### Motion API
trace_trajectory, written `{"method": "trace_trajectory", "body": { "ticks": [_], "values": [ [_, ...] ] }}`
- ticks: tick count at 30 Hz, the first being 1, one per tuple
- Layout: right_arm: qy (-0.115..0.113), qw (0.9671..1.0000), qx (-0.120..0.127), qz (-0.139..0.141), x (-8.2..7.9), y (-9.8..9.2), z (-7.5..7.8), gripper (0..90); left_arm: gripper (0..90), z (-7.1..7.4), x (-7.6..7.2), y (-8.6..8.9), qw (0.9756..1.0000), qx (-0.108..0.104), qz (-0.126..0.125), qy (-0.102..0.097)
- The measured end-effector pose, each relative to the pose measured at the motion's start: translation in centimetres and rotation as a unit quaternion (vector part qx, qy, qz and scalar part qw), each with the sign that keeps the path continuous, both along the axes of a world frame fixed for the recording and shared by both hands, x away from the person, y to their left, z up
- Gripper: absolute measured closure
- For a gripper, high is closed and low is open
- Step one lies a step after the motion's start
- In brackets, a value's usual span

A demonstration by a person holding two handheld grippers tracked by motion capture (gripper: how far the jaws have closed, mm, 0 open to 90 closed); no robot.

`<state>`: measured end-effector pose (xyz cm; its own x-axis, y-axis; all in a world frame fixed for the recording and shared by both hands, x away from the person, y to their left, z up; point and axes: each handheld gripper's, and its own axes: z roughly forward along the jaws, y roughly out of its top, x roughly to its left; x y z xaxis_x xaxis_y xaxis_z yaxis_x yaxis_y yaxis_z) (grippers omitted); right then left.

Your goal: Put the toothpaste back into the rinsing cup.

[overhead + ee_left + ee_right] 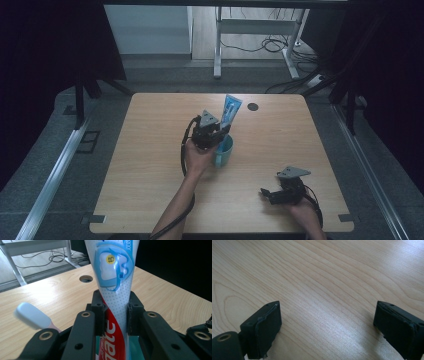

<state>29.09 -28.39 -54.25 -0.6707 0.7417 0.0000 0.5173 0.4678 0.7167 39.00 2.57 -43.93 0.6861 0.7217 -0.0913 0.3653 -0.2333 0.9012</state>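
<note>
A blue, white and red toothpaste tube stands upright over a teal cup near the middle of the table. My left gripper is shut on the tube, and in the left gripper view the pads press on both sides of the toothpaste tube, whose lower end reaches down to the teal cup. A toothbrush head, white and pale blue, sticks up at the left of that view. My right gripper rests low at the table's front right, open with bare wood between its fingertips.
The wooden table has a round cable hole near its far edge. Beyond the far edge are a white desk frame and loose cables on the floor.
</note>
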Motion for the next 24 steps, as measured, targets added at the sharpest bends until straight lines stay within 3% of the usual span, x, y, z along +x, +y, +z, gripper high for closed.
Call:
{"method": "trace_trajectory", "body": {
  "ticks": [24],
  "values": [
    [0.000, 1.0000, 0.001, 0.000, 0.0, 0.0, 0.0, 7.5, 72.5, -2.0, 0.0, -0.8, 0.9997, 0.015, 0.005, 0.021]
  ]
}}
